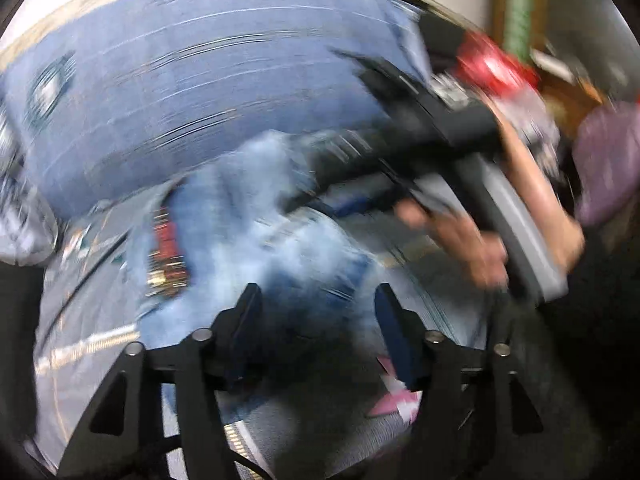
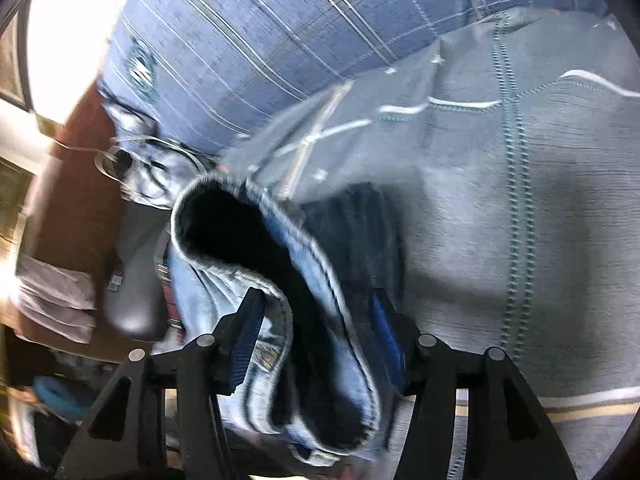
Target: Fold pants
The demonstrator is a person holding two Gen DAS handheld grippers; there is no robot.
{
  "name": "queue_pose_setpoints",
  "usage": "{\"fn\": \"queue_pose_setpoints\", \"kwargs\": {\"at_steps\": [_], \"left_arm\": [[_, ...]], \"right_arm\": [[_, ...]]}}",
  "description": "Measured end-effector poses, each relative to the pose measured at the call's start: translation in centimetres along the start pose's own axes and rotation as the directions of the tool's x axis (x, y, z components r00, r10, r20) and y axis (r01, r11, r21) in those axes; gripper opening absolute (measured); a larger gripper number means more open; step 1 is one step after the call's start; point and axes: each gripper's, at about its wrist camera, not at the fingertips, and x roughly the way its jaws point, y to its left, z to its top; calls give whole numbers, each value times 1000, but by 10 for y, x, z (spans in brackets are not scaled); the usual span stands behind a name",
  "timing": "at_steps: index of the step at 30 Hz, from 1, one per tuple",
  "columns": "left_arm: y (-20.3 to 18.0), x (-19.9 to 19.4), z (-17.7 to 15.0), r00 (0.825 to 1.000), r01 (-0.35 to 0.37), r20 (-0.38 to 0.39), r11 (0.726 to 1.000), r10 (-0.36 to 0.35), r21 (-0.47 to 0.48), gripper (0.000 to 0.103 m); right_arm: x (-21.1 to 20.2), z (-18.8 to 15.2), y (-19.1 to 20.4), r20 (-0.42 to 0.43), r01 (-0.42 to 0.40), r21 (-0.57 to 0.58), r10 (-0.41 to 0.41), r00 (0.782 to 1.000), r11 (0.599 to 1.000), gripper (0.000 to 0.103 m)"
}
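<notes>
Light blue jeans (image 1: pixel 248 216) lie crumpled on the bed, blurred in the left wrist view. My left gripper (image 1: pixel 320 312) hovers over them with its jaws apart, and I see no cloth pinched between the pads. A hand (image 1: pixel 472 244) at the right holds my right gripper (image 1: pixel 384 148) above the jeans. In the right wrist view the jeans (image 2: pixel 320 344) show a gaping hemmed opening, and a thick fold runs down between the spread fingers of my right gripper (image 2: pixel 318 322). The left pad (image 2: pixel 246 336) brushes the fold's edge. The pads do not squeeze it.
A blue checked pillow (image 1: pixel 180 80) (image 2: pixel 280 20) lies beyond the jeans on a grey-blue stitched bed cover (image 2: pixel 540 208). Brown wood (image 2: pixel 68 200) and a black object (image 2: pixel 132 280) sit at the left. A purple sleeve (image 1: pixel 612 168) and a red item (image 1: pixel 492 64) are at the right.
</notes>
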Motion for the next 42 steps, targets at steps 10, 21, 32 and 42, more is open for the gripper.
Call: {"fn": "queue_pose_setpoints", "kwargs": {"at_steps": [10, 21, 32, 42], "left_arm": [[51, 16, -1, 994, -87, -85, 955, 65, -285, 70], [33, 24, -5, 992, -38, -122, 976, 12, -216, 75], [36, 24, -4, 980, 87, -152, 959, -132, -269, 76], [100, -21, 15, 984, 157, 8, 839, -180, -521, 84]], "right_arm": [[-54, -26, 11, 173, -4, -60, 15, 985, 998, 56], [-22, -43, 32, 93, 29, -139, -17, 996, 990, 14], [3, -52, 23, -18, 191, -148, -196, 980, 970, 15], [-56, -46, 15, 149, -88, -55, 96, 984, 995, 82]]}}
